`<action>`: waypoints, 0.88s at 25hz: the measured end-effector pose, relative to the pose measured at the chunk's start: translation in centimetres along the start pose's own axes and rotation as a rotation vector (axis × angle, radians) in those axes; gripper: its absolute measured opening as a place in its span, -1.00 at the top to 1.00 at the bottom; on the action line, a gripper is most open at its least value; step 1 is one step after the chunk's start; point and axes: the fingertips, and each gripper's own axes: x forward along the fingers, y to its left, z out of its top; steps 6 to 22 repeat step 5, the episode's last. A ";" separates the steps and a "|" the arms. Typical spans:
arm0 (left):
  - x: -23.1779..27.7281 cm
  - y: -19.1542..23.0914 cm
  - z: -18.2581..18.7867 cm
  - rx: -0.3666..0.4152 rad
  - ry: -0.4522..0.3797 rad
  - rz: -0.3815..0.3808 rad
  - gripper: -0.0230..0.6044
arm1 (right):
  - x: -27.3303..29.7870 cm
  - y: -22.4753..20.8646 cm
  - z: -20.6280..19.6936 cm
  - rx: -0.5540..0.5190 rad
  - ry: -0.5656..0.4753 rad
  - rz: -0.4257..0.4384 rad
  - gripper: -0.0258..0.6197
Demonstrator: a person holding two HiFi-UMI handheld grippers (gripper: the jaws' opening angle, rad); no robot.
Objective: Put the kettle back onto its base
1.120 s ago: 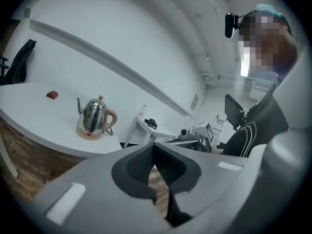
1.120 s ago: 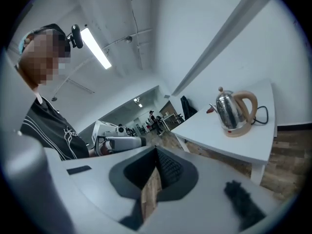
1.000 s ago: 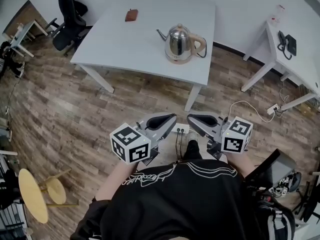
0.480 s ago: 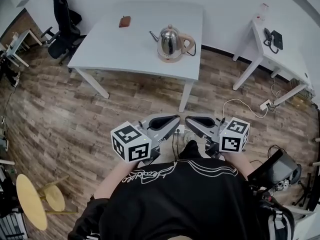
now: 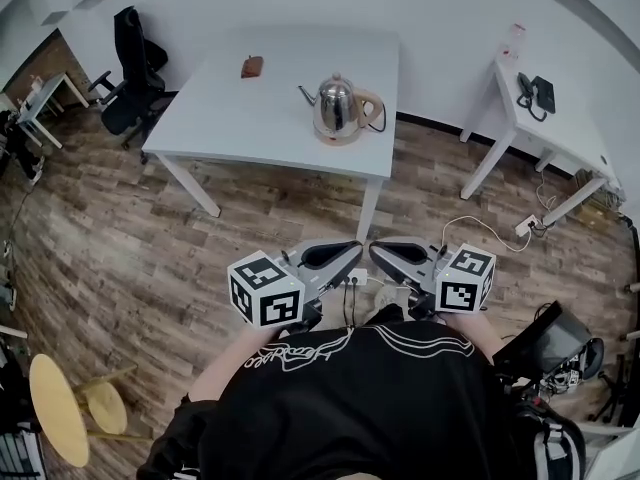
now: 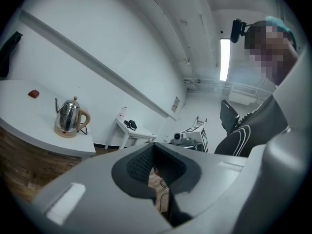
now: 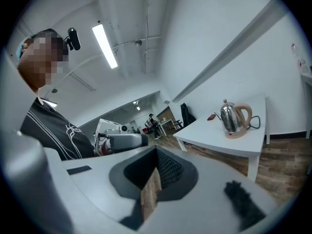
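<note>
The steel kettle with a tan handle stands upright on its round base on the white table, far ahead of me. Both grippers hover close to the person's chest, well short of the table. My left gripper and right gripper are side by side, both shut with nothing in them. In the left gripper view the kettle is small at the left, beyond the shut gripper. In the right gripper view the kettle sits at the right, past the shut gripper.
A small brown object lies on the table's far left. A black office chair stands left of the table. A second white desk with a phone is at the right. A power strip and a stool are on the wood floor.
The table and kettle have slid slightly left and look a bit smaller in the head view. Both grippers stay shut, side by side in front of the person.
</note>
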 end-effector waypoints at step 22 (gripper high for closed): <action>0.3 -1.3 0.4 -0.024 -0.007 -0.002 0.91 | -0.9 1.1 -0.2 -0.001 -0.009 0.013 0.91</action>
